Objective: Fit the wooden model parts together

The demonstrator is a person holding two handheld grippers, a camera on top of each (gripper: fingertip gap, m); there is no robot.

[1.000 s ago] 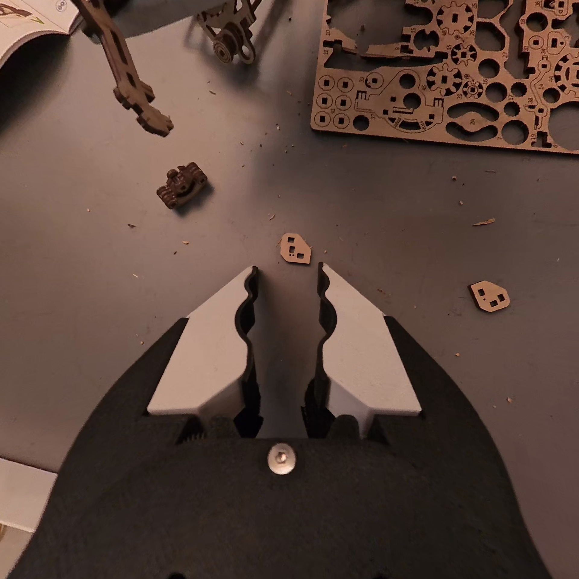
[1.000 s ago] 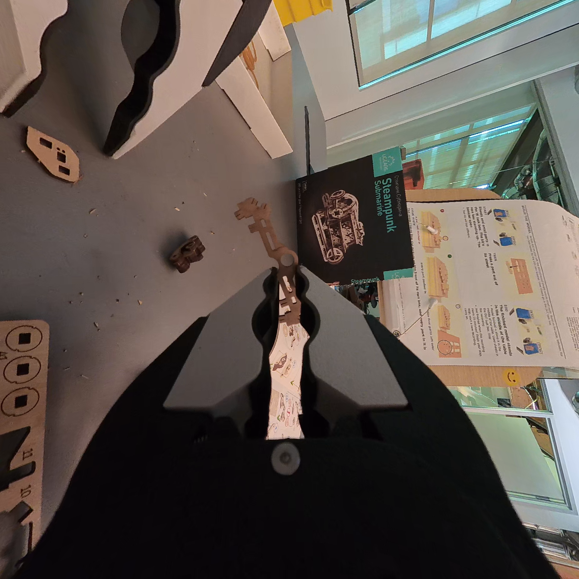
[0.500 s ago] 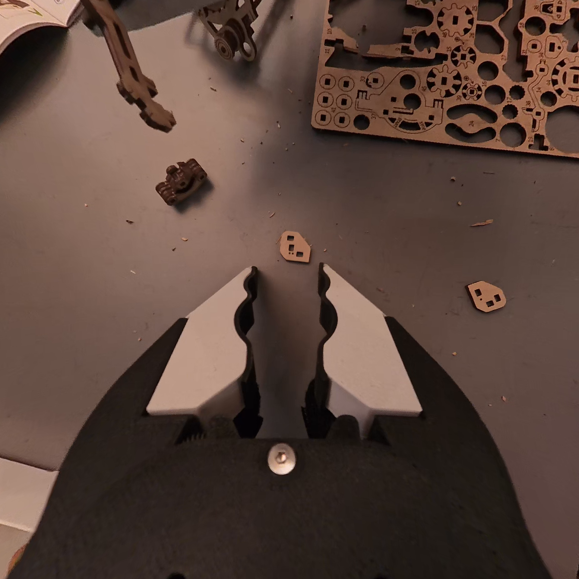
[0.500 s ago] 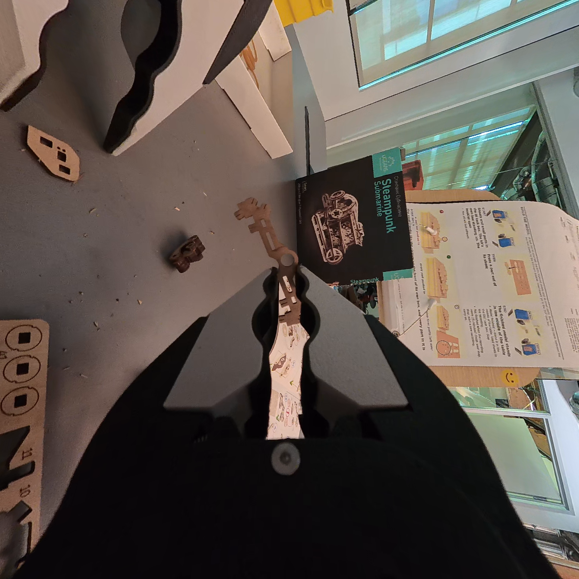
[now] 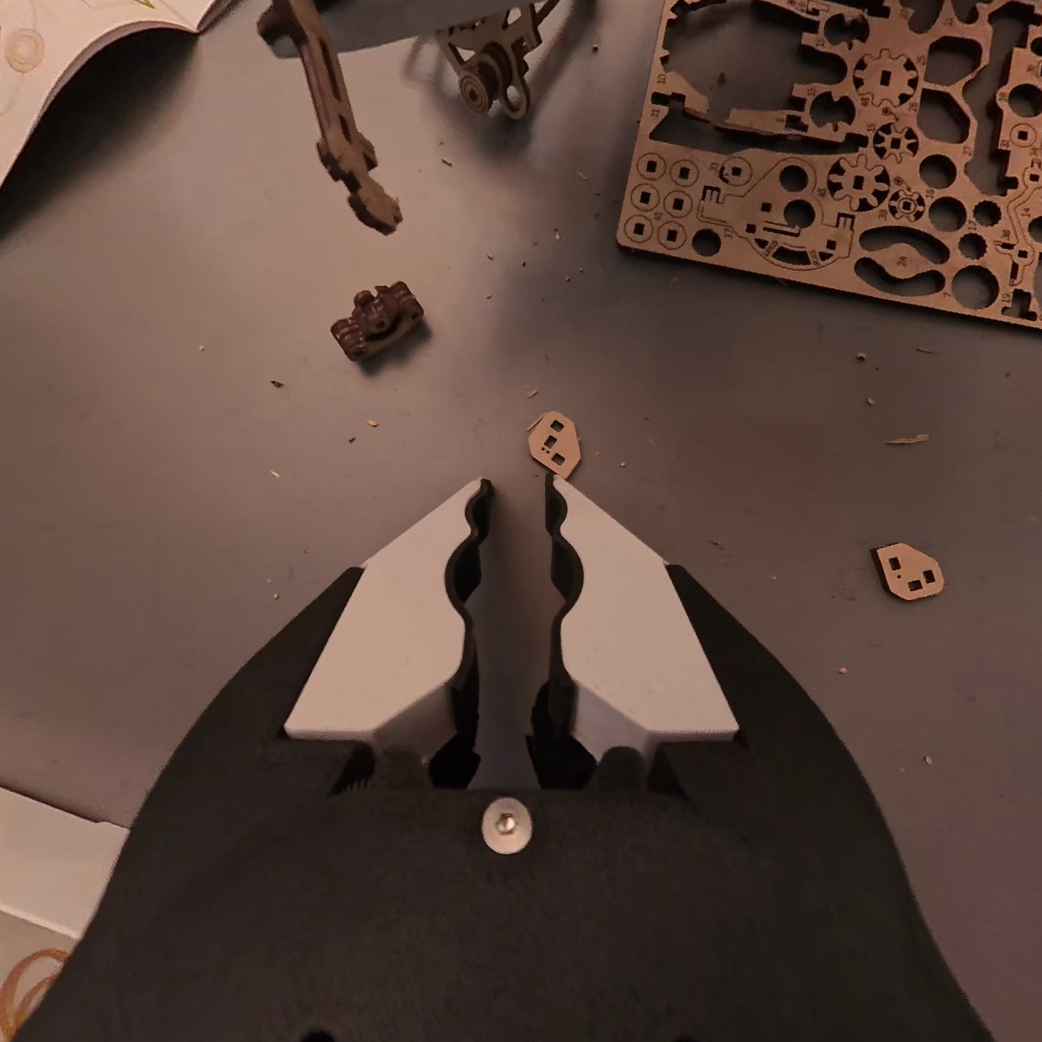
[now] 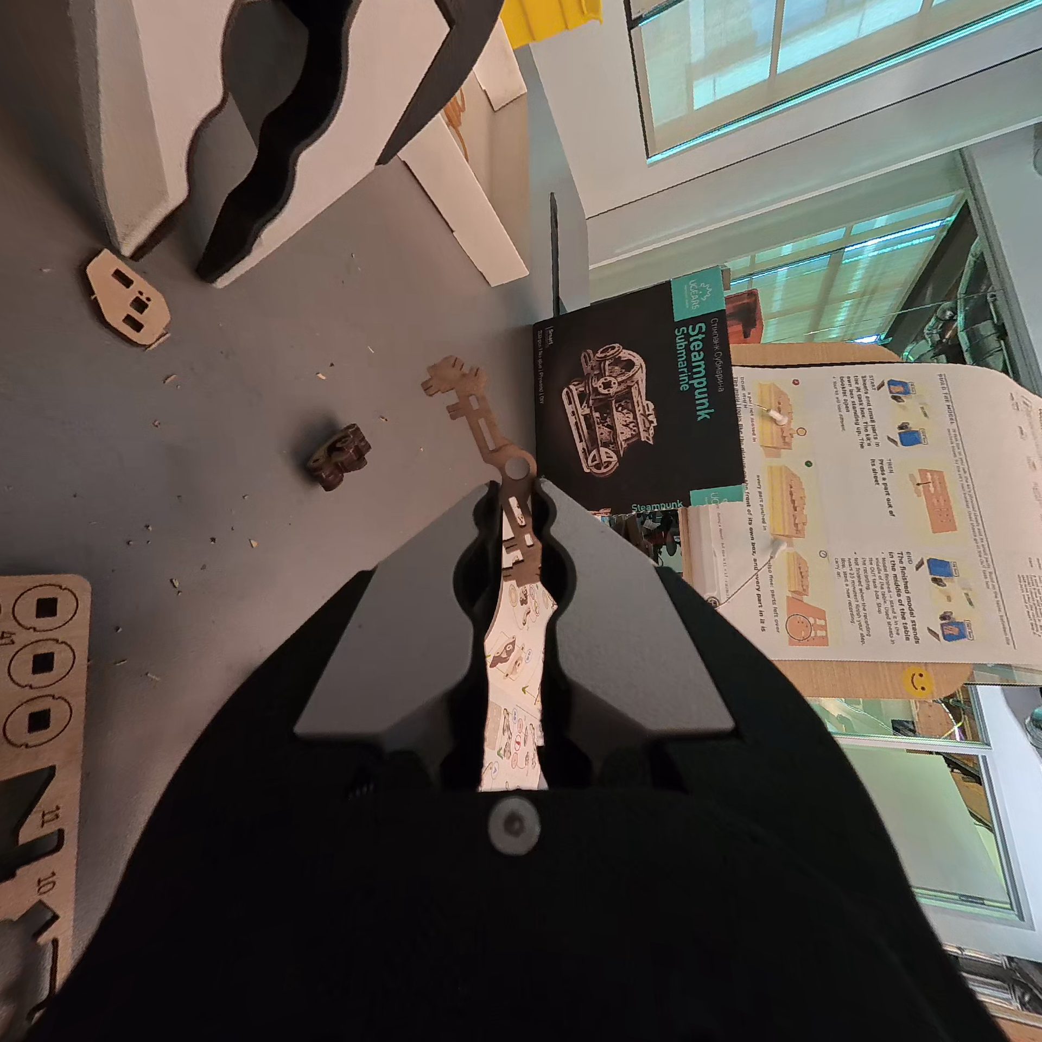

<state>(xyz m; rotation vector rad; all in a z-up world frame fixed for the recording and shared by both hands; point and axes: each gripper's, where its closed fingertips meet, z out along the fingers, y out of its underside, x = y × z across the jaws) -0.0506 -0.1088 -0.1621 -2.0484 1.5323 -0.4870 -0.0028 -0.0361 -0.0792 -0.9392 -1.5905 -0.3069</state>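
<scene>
My left gripper (image 5: 519, 484) is open and empty, low over the grey table, with a narrow gap between its jaws. A small flat wooden piece (image 5: 554, 445) with square holes lies just ahead of its right fingertip; it also shows in the right wrist view (image 6: 127, 304). My right gripper (image 6: 516, 486) is shut on a long slotted wooden strip (image 6: 490, 434) and holds it above the table. In the left wrist view the strip (image 5: 338, 124) hangs at the upper left. A small dark assembled block (image 5: 376, 321) lies on the table below the strip's tip.
A laser-cut plywood sheet (image 5: 733, 220) lies at the upper right. A second flat piece (image 5: 908, 572) lies to the right. A part-built wheel assembly (image 5: 490, 84) stands at the top. A booklet (image 5: 84, 34), a black kit box (image 6: 637, 394) and an instruction sheet (image 6: 874, 507) are nearby. About 12 cm separates my left fingertips from my right. From either gripper's tips it is about 6 cm to the small dark assembled block (image 5: 376, 321). It turns up in the right wrist view (image 6: 348, 442) as well.
My left gripper's jaws have drawn closer together and it has shifted a little to the left, so the flat piece now lies by its right fingertip. The right gripper still holds the strip.
</scene>
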